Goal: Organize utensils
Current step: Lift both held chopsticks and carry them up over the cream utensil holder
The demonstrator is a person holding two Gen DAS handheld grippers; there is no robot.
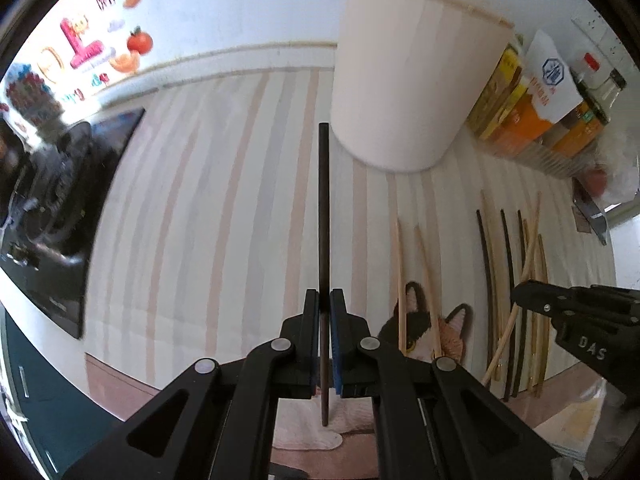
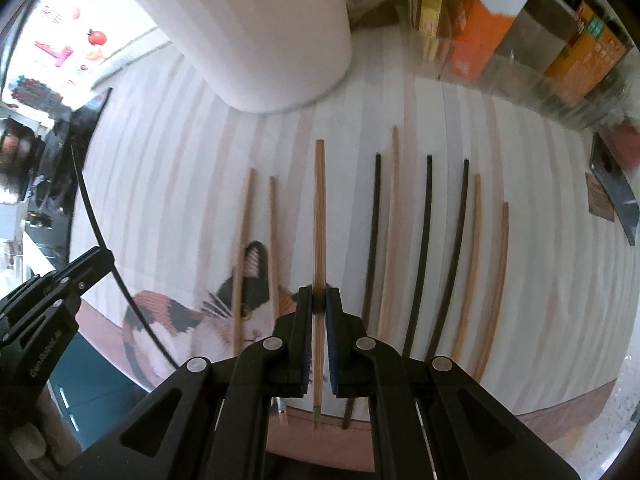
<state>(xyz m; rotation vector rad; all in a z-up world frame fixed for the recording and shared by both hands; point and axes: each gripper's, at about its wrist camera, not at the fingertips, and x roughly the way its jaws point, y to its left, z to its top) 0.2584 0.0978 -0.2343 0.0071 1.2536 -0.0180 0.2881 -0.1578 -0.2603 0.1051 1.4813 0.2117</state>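
Note:
My left gripper is shut on a black chopstick that points toward the tall pale holder. My right gripper is shut on a wooden chopstick and holds it above the mat. Several wooden chopsticks and black chopsticks lie side by side on the striped mat. The right gripper shows in the left wrist view at the right. The left gripper shows at the left of the right wrist view with its black chopstick.
Food boxes and bottles stand behind the holder at the right. A black stove top lies at the left. A phone lies at the mat's right edge. The mat has a cat picture.

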